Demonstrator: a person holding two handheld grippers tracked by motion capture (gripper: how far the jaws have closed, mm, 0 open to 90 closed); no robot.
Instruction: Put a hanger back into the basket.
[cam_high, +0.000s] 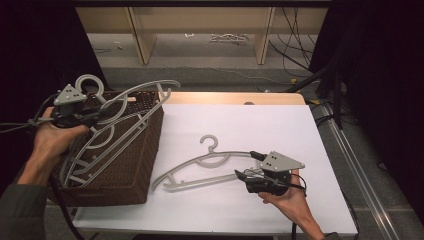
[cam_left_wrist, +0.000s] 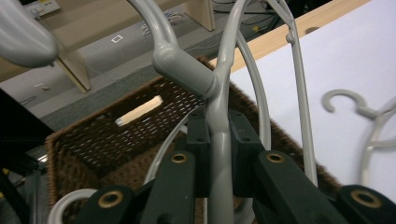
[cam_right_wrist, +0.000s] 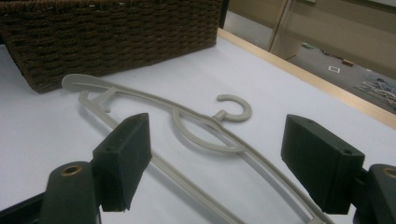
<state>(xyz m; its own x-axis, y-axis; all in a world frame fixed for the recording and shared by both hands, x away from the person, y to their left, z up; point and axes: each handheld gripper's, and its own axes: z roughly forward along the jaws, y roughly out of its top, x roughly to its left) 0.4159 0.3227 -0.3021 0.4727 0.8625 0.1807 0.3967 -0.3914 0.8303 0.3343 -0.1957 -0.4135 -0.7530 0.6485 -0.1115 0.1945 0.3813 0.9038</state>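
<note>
My left gripper (cam_high: 96, 116) is over the brown wicker basket (cam_high: 135, 165), shut on the neck of a grey plastic hanger (cam_high: 131, 92) whose hook (cam_high: 90, 84) rises above it. In the left gripper view the pads (cam_left_wrist: 198, 149) squeeze that hanger (cam_left_wrist: 182, 63) just below its hook, over the basket (cam_left_wrist: 93, 144). More grey hangers (cam_high: 97, 147) lie in the basket. Another grey hanger (cam_high: 200, 170) lies flat on the white mat. My right gripper (cam_high: 247, 166) stands open at its right end. In the right gripper view the gripper (cam_right_wrist: 224, 161) straddles this hanger (cam_right_wrist: 205, 135) without touching it.
The white mat (cam_high: 260, 125) covers the table, with a wooden strip (cam_high: 235, 97) along its far edge. The basket (cam_right_wrist: 116, 37) stands at the mat's left side. Beyond the table are floor, wooden shelf legs (cam_high: 262, 35) and cables (cam_high: 295, 45).
</note>
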